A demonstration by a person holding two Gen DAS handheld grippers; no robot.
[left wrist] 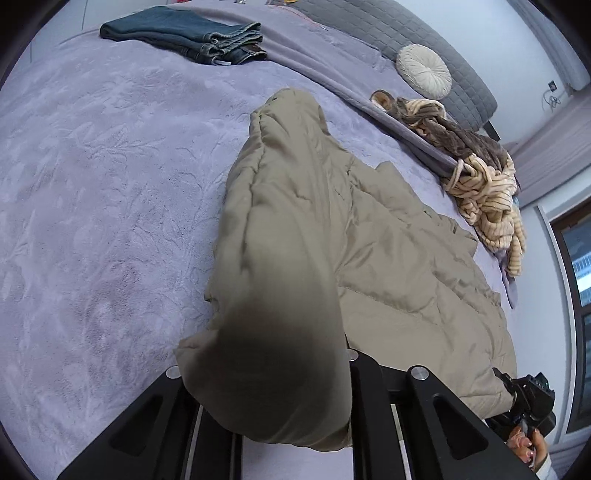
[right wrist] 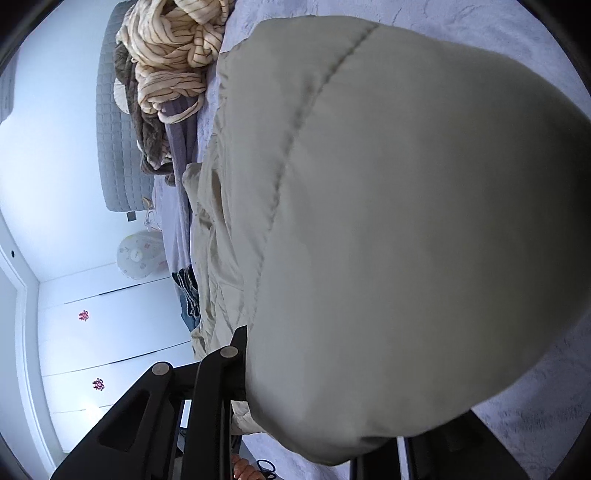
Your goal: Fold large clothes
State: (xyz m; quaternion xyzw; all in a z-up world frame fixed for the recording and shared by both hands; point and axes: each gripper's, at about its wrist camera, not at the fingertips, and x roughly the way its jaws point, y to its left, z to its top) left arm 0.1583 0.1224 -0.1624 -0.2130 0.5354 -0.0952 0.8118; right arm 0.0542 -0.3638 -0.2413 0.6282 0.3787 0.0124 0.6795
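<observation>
A khaki quilted puffer jacket (left wrist: 388, 266) lies spread on a lavender bedspread (left wrist: 92, 184). One part of it rises in a thick fold (left wrist: 280, 206) toward my left gripper (left wrist: 273, 373), which is shut on that fabric; the bunched cloth hides the fingertips. At the lower right of the left wrist view, a hand holds my right gripper (left wrist: 524, 398) at the jacket's near edge. In the right wrist view a bulging quilted panel of the jacket (right wrist: 406, 221) fills the frame. My right gripper (right wrist: 306, 391) is shut on it, and the cloth covers its tips.
Folded dark jeans (left wrist: 184, 33) lie at the far side of the bed. A heap of cream striped cloth (left wrist: 484, 199) and brown fleece (left wrist: 465, 140) lies along the bed's right edge. A round cream cushion (left wrist: 424, 70) rests by a grey quilted headboard (left wrist: 369, 26). White wardrobe doors (right wrist: 110, 332) stand beyond the bed.
</observation>
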